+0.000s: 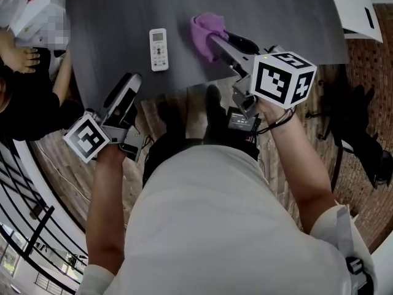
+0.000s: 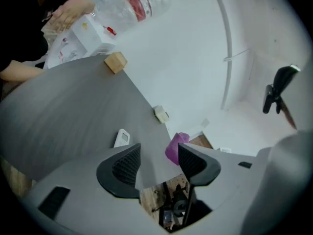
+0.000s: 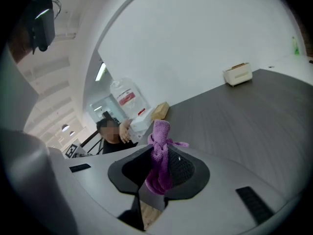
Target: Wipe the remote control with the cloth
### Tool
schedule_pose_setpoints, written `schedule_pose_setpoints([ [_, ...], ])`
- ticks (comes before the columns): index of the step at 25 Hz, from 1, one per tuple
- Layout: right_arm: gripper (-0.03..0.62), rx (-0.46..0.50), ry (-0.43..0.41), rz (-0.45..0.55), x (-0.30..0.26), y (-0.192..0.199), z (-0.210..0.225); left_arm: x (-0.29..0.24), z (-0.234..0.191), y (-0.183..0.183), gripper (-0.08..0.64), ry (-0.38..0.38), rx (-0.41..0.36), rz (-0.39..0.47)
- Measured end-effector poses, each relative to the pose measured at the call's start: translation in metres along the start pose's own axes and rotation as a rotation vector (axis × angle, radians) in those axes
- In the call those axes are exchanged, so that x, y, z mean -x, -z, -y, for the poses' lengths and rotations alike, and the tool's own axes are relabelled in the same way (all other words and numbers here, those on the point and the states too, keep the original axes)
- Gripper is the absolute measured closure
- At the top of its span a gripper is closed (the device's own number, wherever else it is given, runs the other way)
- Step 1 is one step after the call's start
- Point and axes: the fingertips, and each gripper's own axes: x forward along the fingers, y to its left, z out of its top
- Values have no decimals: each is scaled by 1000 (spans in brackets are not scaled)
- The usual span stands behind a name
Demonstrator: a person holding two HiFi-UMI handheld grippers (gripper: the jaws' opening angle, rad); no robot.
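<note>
A white remote control (image 1: 158, 49) lies flat on the grey table (image 1: 110, 17), display end away from me. My right gripper (image 1: 216, 42) is shut on a purple cloth (image 1: 204, 32), which bunches at its tip just right of the remote and above the tabletop. In the right gripper view the cloth (image 3: 159, 155) hangs pinched between the jaws of the right gripper (image 3: 159, 173). My left gripper (image 1: 130, 83) hovers at the table's near edge, below and left of the remote, open and empty. In the left gripper view the remote (image 2: 121, 137) and cloth (image 2: 176, 147) show beyond the left gripper (image 2: 159, 163).
At the table's far side are a wooden block (image 2: 115, 62), a small white box (image 2: 161, 113), a clear bottle with a red label (image 2: 139, 6) and a white carton (image 2: 90, 35). A person (image 1: 24, 97) sits at the left edge. Wooden floor lies beneath me.
</note>
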Motion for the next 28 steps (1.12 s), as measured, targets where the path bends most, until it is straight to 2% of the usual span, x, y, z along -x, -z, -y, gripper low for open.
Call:
schedule_pose_setpoints([
  [4,503,28,19,40,15,-7,-11,14,22,2,319,92,-29,-3],
  [7,503,8,23,72,19,-14,-18,18,34,-2,321,145,-26,2],
  [15,508,-5,-15,165,24,-33,-59,44,57,-8,327,216,-40,15],
  [20,509,32,-37,216,31,-48,-83,67,69,-11,327,272,-47,48],
  [28,509,36,-30,221,33,-46,-93,82,67,-11,327,295,-26,68],
])
